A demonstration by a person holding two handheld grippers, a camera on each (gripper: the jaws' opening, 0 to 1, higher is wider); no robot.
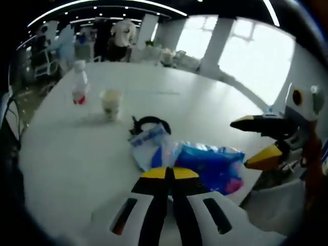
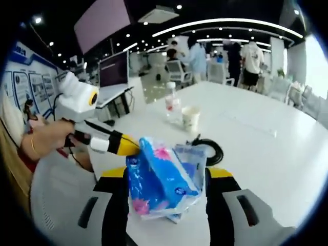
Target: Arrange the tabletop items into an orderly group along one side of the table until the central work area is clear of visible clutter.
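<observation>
Left gripper view: left hand-held gripper [image 1: 169,173] had jaws pressed together, holding nothing, just short of the blue tissue pack [image 1: 205,164] lying near the white surface's [image 1: 77,154] near edge, black cable [image 1: 148,123] just behind it, cup [image 1: 111,104] and bottle [image 1: 79,88] farther in; right hand-held gripper [image 1: 251,143] stood parted beside the edge. Right gripper view: right hand-held gripper [image 2: 166,177] clamped the tissue pack [image 2: 159,177] between its jaws, with the left hand-held gripper's [image 2: 125,146] tip touching the pack, cup [image 2: 190,119] and bottle [image 2: 172,104] beyond.

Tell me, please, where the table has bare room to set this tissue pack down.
Bare tabletop stretches beyond the cup and bottle, and to the far side of the black cable. It is crowded near the edge, where the tissue pack and both hand-held grippers sit.
</observation>
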